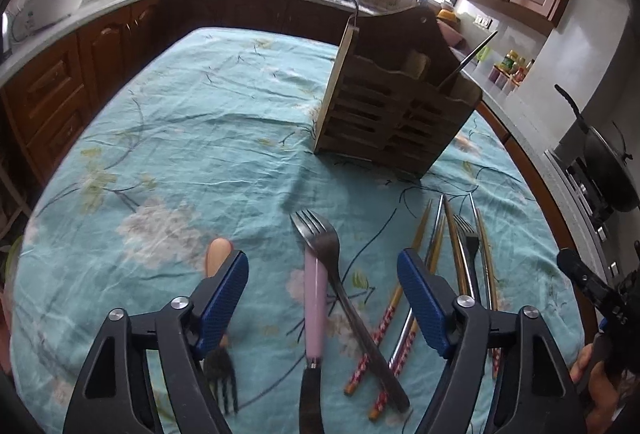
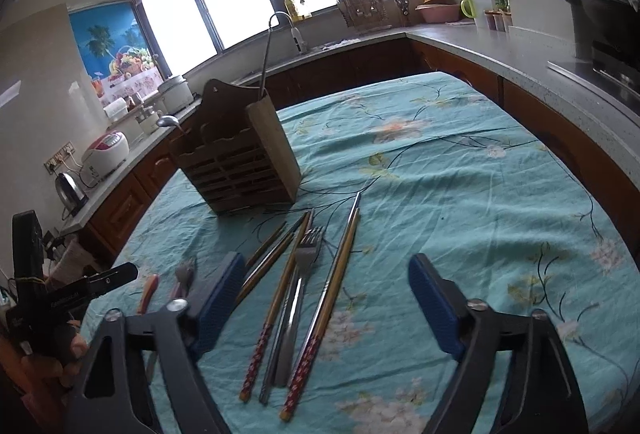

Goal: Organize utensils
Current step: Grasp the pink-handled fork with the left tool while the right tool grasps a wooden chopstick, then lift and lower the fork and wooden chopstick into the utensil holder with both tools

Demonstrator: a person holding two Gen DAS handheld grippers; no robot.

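A wooden utensil holder [image 1: 392,94] [image 2: 240,162] stands on the teal flowered tablecloth [image 1: 180,134] with a metal handle [image 2: 267,54] and a ladle [image 2: 168,121] in it. My left gripper [image 1: 320,262] is open low over the cloth. Between its fingers lie a steel fork [image 1: 320,238] and a lilac-handled utensil [image 1: 315,306], crossed. A peach-handled fork [image 1: 218,254] lies under its left finger. My right gripper [image 2: 326,266] is open over a row of chopsticks [image 2: 340,266] and a steel fork [image 2: 306,254]. Neither gripper touches anything.
Dark wood cabinets and a grey counter [image 2: 500,54] wrap around the table. A rice cooker [image 2: 106,152] and kettle [image 2: 70,190] stand on the left counter, a wok [image 1: 608,162] on the stove. The other gripper [image 1: 580,274] shows at the right edge.
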